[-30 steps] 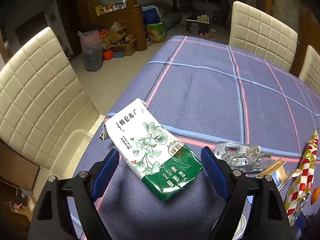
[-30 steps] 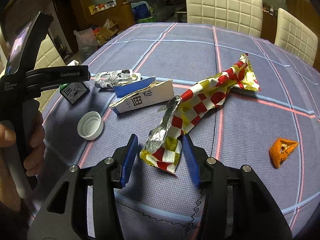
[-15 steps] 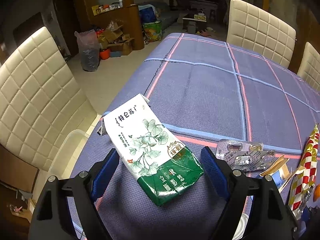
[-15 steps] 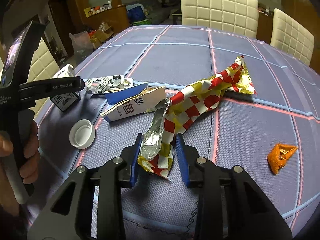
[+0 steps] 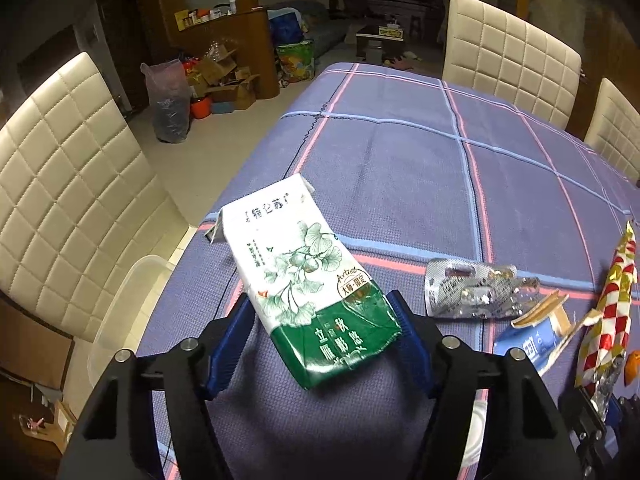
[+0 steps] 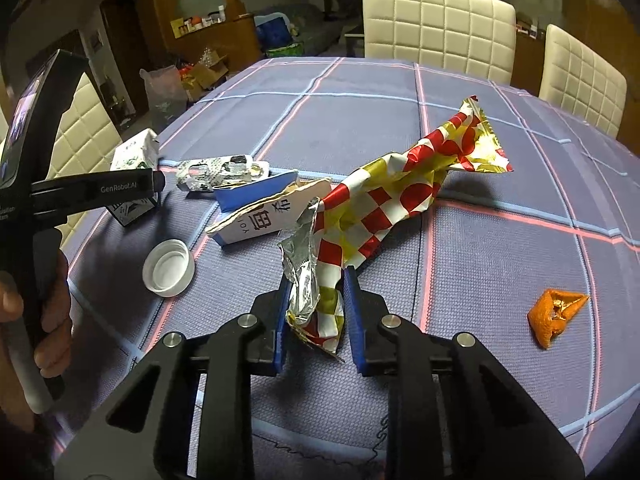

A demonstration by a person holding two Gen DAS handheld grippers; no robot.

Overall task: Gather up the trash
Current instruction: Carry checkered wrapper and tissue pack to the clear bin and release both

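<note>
My left gripper (image 5: 322, 334) is shut on the green end of a white and green drink carton (image 5: 304, 280), which is tilted up off the blue checked tablecloth (image 5: 400, 168). My right gripper (image 6: 318, 312) is shut on the near end of a long red, yellow and silver checked snack wrapper (image 6: 392, 200), whose far end hangs above the cloth. The carton also shows at the left of the right wrist view (image 6: 134, 156), behind the left gripper's body.
On the cloth lie a crumpled foil blister pack (image 6: 218, 172), a torn blue and white box (image 6: 272, 208), a white bottle cap (image 6: 168, 266) and an orange wrapper (image 6: 554, 314). Cream chairs (image 5: 72, 184) stand around the table. A clear plastic bin (image 5: 128, 304) sits below the left edge.
Both grippers have closed, the left on the carton and the right on the checked wrapper. The carton's far end and the wrapper have lifted off the cloth.
</note>
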